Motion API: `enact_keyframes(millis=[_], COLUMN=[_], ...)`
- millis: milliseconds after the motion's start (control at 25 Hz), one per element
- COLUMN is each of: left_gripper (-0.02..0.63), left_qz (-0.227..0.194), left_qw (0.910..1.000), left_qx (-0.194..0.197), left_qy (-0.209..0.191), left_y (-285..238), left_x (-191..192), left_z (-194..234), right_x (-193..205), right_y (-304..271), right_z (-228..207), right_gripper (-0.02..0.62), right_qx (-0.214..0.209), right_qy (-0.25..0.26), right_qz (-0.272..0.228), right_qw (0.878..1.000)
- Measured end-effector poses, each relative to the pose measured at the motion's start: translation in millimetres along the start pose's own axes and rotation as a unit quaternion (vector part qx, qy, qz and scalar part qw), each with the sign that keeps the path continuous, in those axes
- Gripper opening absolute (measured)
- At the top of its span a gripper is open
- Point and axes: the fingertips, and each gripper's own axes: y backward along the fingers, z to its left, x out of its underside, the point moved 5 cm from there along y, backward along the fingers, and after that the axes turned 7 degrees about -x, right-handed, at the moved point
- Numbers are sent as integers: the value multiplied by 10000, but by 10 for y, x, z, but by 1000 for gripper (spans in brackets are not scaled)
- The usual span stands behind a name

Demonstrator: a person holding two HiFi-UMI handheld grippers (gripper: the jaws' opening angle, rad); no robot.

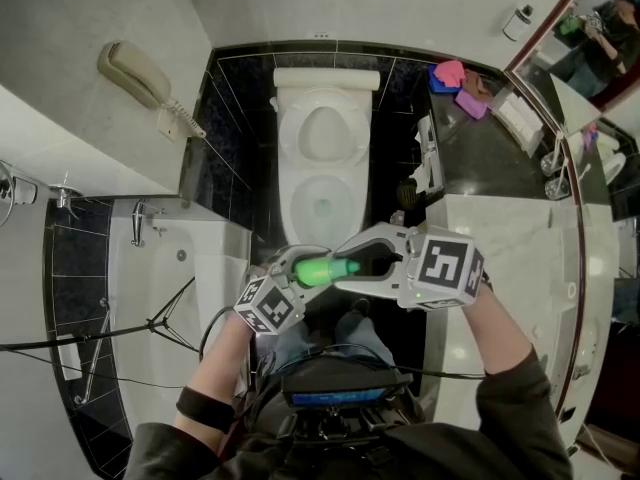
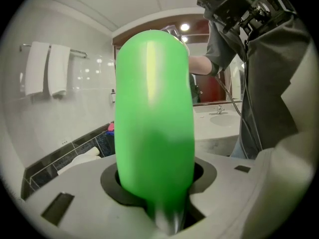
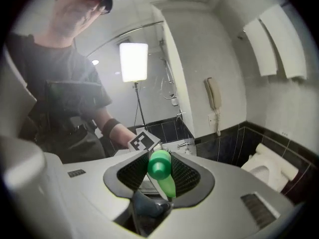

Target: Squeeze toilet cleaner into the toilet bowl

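Head view, left to right: the left tool (image 1: 303, 267) clamps the body of the green cleaner bottle (image 1: 322, 270), which lies level, its cap (image 1: 350, 267) pointing right into the right tool (image 1: 357, 264), closed on that cap, with the toilet bowl (image 1: 296, 200) open just beyond both.

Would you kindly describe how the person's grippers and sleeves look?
Both the left gripper and the right gripper have pale grey moulded shells, each carrying a cube with black-and-white square markers. Their fingers are lined with black pads. The left arm wears a black wristband, the right a dark sleeve.
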Motion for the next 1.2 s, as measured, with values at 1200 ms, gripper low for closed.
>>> enact_keyframes(millis=[1200], left_gripper=[184], left_qz=[-100], left_qw=[9988], left_qx=[374], left_qy=[303], left_y=[68], left_x=[-71], left_z=[135], right_x=[-106], right_y=[251], right_z=[-65], right_gripper=[270], right_qx=[587], right_qy=[225], right_qz=[-1369], right_qw=[9886])
